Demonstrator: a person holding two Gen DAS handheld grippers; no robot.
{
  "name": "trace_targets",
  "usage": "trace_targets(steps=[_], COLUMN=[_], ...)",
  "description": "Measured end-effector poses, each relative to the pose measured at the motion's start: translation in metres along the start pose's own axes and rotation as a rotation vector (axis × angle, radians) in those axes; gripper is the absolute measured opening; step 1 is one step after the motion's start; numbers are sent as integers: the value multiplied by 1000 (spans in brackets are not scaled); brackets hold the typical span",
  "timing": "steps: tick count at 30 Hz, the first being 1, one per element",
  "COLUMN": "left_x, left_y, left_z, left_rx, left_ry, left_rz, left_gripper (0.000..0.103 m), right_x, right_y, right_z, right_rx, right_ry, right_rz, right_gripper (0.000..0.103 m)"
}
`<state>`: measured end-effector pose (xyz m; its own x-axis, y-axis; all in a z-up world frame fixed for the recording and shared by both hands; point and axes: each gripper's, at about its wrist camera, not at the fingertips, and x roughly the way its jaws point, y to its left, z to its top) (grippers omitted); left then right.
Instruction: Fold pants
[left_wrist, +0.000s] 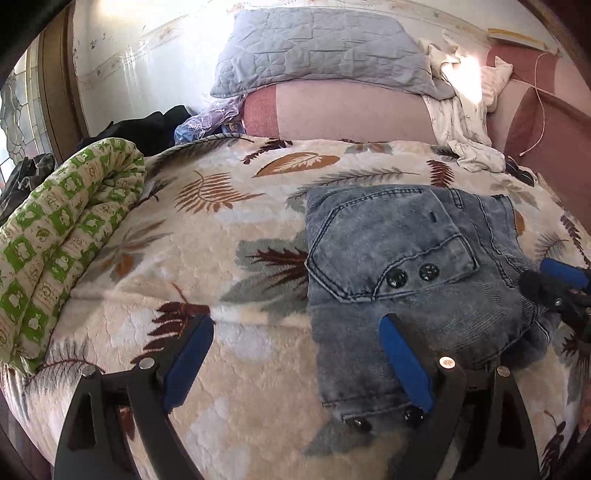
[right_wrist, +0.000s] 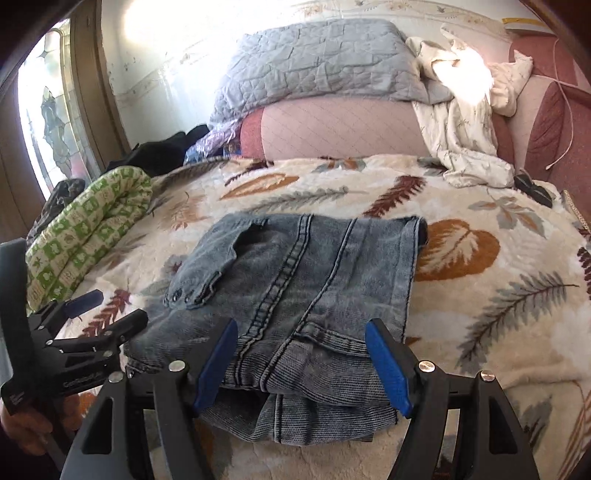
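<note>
The faded blue jeans (left_wrist: 399, 258) lie folded in a compact bundle on the leaf-patterned blanket (left_wrist: 229, 236). A back pocket with two dark buttons faces up. My left gripper (left_wrist: 299, 325) is open at the bundle's near left edge, its right finger over the denim, its left finger over the blanket. In the right wrist view the jeans (right_wrist: 303, 266) lie in front of my right gripper (right_wrist: 301, 328), which is open with its fingers on either side of the near denim folds. The left gripper (right_wrist: 96, 314) shows at the left of that view.
A rolled green-and-white quilt (left_wrist: 66, 236) lies at the left edge of the bed. A grey quilted pillow (left_wrist: 317, 51) rests on a pink cushion (left_wrist: 351, 110) at the back. White crumpled cloth (left_wrist: 465, 110) lies back right. Dark clothes (left_wrist: 147, 129) sit back left.
</note>
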<state>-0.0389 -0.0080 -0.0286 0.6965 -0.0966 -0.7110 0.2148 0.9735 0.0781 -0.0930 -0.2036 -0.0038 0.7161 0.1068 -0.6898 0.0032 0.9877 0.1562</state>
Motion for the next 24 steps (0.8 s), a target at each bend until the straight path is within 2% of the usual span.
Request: trace_targets(steps=[12, 24], left_x=[4, 9], left_y=[-6, -9], left_z=[-4, -5], left_rx=[18, 23], left_ry=[13, 25], left_rz=[6, 5], left_gripper=[92, 92], right_x=[17, 26], right_y=[-5, -4], right_z=[-9, -11], right_rx=[37, 20], right_ry=[60, 87], right_rz=[12, -1], right_gripper=[77, 80])
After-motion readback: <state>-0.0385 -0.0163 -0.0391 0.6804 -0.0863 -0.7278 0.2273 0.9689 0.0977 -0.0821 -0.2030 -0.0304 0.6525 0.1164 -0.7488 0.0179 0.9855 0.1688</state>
